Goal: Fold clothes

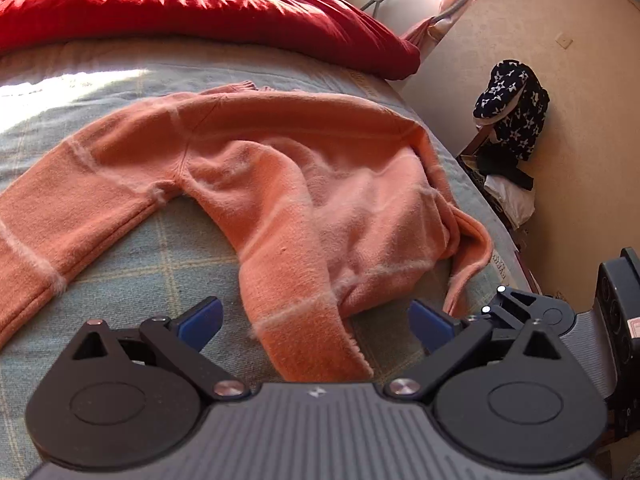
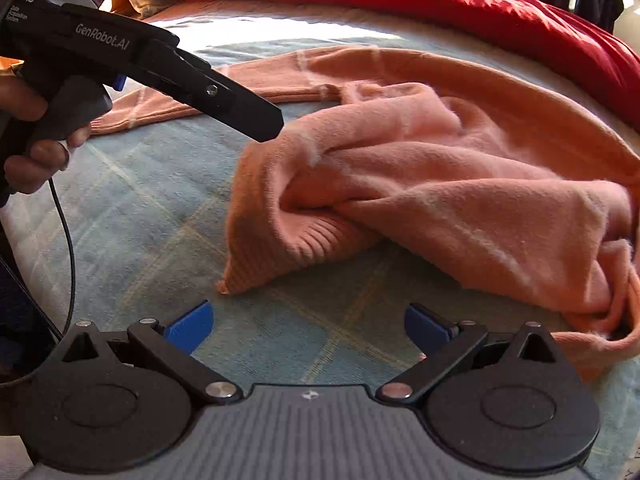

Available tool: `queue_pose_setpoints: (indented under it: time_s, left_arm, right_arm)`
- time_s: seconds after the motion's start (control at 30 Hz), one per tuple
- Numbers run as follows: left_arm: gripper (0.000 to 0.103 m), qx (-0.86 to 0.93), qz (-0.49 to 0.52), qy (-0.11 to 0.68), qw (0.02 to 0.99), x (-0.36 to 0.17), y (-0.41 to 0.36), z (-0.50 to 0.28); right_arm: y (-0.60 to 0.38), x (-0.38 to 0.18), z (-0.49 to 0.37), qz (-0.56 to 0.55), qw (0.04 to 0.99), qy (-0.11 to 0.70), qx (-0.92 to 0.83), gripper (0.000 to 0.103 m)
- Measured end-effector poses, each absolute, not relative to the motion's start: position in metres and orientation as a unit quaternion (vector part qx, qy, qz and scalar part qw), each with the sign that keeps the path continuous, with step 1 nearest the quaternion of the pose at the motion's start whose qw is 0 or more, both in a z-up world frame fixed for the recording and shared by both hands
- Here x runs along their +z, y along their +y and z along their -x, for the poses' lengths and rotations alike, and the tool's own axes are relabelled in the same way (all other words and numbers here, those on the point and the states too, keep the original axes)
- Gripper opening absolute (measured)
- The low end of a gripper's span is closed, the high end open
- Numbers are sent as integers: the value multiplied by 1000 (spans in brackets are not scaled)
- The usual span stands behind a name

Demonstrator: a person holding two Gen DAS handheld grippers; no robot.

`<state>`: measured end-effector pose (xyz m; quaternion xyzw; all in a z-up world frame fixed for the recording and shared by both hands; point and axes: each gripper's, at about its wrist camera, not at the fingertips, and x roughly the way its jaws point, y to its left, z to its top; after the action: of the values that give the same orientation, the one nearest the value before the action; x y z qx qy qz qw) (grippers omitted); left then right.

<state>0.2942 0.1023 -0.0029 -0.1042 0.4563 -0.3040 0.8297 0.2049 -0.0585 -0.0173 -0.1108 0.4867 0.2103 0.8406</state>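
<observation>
A salmon-orange knit sweater (image 1: 304,184) lies crumpled on the bed, one sleeve (image 1: 60,216) stretched out to the left. My left gripper (image 1: 316,324) is open, and a strip of the sweater's lower edge (image 1: 304,332) runs between its blue fingertips. In the right wrist view the sweater (image 2: 460,184) is bunched up, with its ribbed hem corner (image 2: 276,252) pointing toward me. My right gripper (image 2: 310,328) is open over bare bedcover just short of that corner. A hand (image 2: 36,156) holds the left gripper (image 2: 264,122) with its tip above the hem fold.
The bed has a blue-grey checked cover (image 1: 168,256). A red quilt (image 1: 208,4) lies across the far side. The bed's right edge (image 1: 500,240) drops toward a beige wall, where dark star-patterned clothes (image 1: 512,108) are piled. A black cable (image 2: 68,248) hangs below the hand.
</observation>
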Motion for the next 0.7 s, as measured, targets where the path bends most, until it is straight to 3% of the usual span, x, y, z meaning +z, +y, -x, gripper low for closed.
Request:
queue_pose_setpoints:
  time_s: [0.4,0.7]
  left_arm:
    - [99,-378,33,433,818,17,-3,-299]
    - [99,-456,30,469,756,-17,-125,-312]
  right_arm:
    - [-175,-14,-184,78,880,466,53,103]
    - [-249,-45,-165,59,861,504,34,103]
